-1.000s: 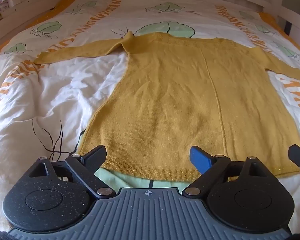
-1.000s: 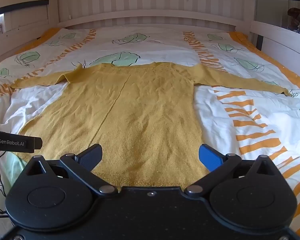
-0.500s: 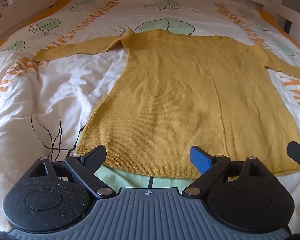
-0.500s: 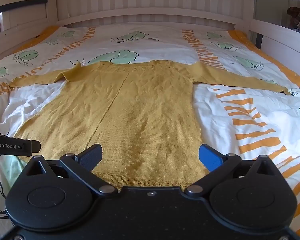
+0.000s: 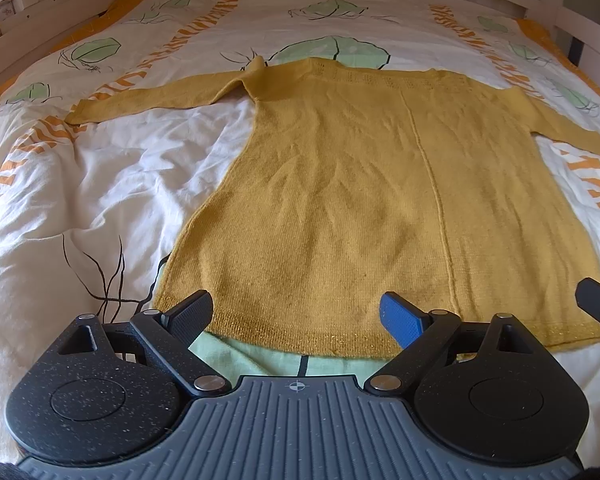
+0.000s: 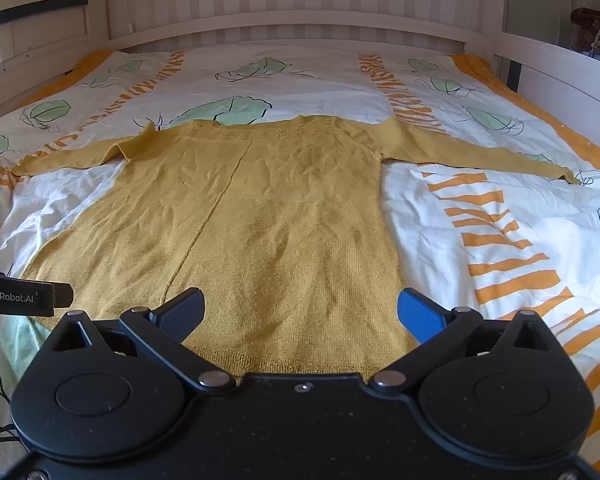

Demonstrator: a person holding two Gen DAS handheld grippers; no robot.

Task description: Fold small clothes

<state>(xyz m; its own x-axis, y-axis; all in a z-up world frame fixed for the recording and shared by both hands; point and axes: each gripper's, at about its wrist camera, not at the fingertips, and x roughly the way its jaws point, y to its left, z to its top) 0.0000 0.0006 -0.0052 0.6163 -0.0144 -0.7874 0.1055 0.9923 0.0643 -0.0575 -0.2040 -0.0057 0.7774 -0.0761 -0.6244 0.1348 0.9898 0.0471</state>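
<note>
While both grippers hover at the hem with jaws wide and holding nothing, we judge the fold not yet begun — our left gripper (image 5: 296, 312) sits over the hem's left half, our right gripper (image 6: 300, 312) over its right half. To start well, we would pinch the hem or a side edge cleanly, taking only the knit and not the duvet (image 5: 100, 184) beneath, and lift evenly so the body does not skew. Our yellow sweater (image 5: 380, 200) lies flat on the duvet — hem nearest us, neckline toward the headboard (image 6: 284, 28), long axis running straight away, sleeves spread out to both sides.
</note>
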